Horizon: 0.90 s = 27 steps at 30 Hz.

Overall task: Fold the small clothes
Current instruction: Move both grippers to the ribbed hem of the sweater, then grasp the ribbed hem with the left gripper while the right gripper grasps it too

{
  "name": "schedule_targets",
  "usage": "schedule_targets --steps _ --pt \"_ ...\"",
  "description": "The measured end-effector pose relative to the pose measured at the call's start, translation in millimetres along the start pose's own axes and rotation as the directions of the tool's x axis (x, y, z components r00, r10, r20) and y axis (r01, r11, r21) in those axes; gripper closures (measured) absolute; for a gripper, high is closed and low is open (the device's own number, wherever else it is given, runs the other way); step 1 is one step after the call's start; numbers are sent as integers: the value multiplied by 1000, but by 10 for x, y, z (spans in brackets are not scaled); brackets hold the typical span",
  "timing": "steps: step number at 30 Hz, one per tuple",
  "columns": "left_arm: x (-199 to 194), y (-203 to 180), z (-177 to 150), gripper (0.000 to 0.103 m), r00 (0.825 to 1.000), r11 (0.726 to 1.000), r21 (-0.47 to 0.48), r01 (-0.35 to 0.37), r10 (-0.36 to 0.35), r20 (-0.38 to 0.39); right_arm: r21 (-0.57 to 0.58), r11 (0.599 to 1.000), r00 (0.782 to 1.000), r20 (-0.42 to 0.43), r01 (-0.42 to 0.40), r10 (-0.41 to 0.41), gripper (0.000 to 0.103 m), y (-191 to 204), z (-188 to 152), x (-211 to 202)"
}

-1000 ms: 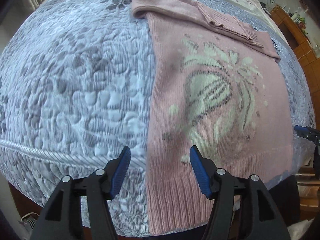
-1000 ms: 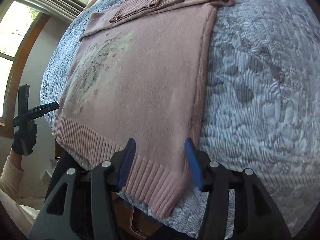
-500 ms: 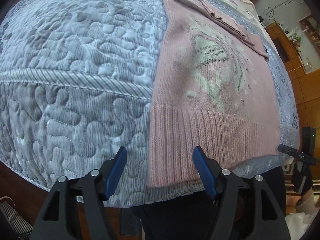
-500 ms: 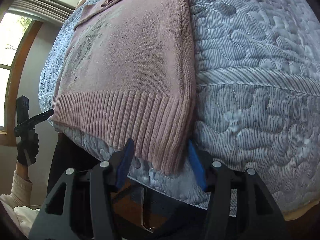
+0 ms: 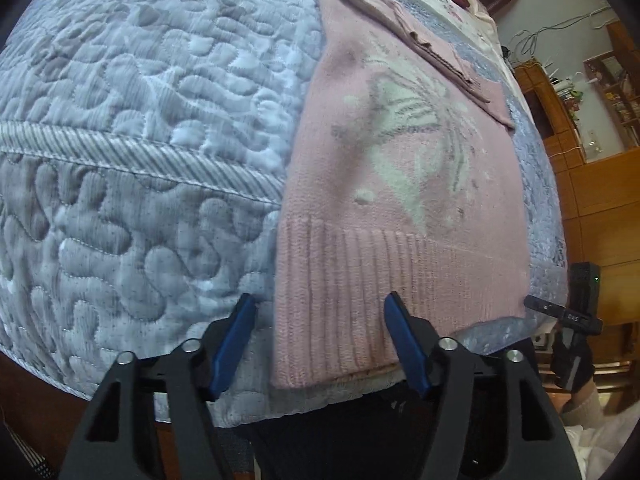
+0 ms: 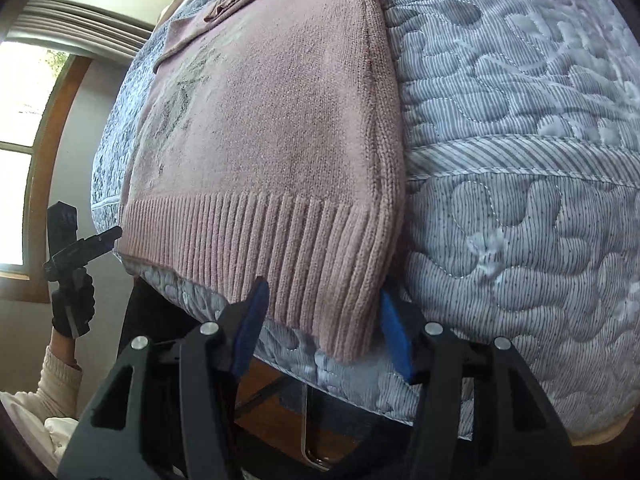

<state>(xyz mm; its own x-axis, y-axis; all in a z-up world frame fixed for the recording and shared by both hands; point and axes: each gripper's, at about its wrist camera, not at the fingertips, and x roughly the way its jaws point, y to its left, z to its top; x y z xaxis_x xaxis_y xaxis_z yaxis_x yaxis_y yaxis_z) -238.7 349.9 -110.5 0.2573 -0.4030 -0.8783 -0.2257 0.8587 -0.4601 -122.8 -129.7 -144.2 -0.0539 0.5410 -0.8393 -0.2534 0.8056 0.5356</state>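
Left gripper [image 5: 320, 344]: jaws spread wide, holding nothing. They straddle the left bottom corner of the pink sweater [image 5: 392, 184], one pad off on the quilted bedspread [image 5: 140, 120], the other over the ribbed hem [image 5: 360, 280]. I can't tell whether the pads touch fabric yet.

The sweater lies face up and flat on the bed, its hem draped over the near edge, with a pale butterfly motif on the chest. The sleeves look already folded across the top near the collar, so I'd judge the sleeve folds done and the bottom-to-top fold next.

Right gripper [image 6: 320, 320]: also spread, nothing pinched. The right hem corner [image 6: 352, 300] sits between the pads, the corner tip hanging just past the mattress edge.

Handling read:
- A soft, light knit with no stiffness, so it'll sag between two grip points. I need both corners lifted together and kept taut.
- The knit is stretchy, so pulling unevenly skews the fold line.
- The ribbed hem is the thickest, grippiest part, so that's where I'd bite, right at each corner, through both layers.
- The quilt underneath is textured, so expect drag. Lift before carrying forward, don't slide.
- Risk: pinching the bedspread along with the hem, mainly on the left, where one pad is over the quilt.
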Motion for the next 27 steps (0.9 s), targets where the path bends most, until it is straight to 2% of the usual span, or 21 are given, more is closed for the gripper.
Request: schedule_targets --steps 3,4,5,6,7,8,13,19,21,27 --pt "46 -61 -19 53 1000 1000 15 -20 20 -11 1 1000 1000 -6 -8 8 54 16 24 41" --pt "57 -50 -10 58 1000 1000 8 -13 13 -13 -4 1000 1000 -8 3 -3 64 24 33 49" --pt "51 -36 -6 68 1000 1000 -8 9 -9 -11 -10 1000 1000 -11 9 -9 82 32 40 50" --pt "43 -21 8 77 999 999 -28 46 -47 -7 -7 1000 1000 -15 -9 9 88 30 41 40" --pt "29 -15 24 85 997 995 -50 82 -82 -1 -2 999 999 -13 -33 33 89 25 47 11" --pt "0 -28 38 85 995 994 -58 96 -95 13 -4 999 999 -9 -49 49 92 32 55 -25" --pt "-241 -261 204 86 980 985 -2 172 -171 98 -20 986 984 59 -168 168 93 100 192 -357" --pt "-489 -486 651 86 952 975 54 215 -222 212 4 950 936 173 -313 307 93 85 579 -750" --pt "-485 -489 847 86 946 975 54 215 -222 237 24 942 924 205 -336 324 93 30 769 -825" --pt "-271 -358 1387 86 936 973 7 229 -222 274 104 926 913 239 -362 330 93 -231 1387 -791"
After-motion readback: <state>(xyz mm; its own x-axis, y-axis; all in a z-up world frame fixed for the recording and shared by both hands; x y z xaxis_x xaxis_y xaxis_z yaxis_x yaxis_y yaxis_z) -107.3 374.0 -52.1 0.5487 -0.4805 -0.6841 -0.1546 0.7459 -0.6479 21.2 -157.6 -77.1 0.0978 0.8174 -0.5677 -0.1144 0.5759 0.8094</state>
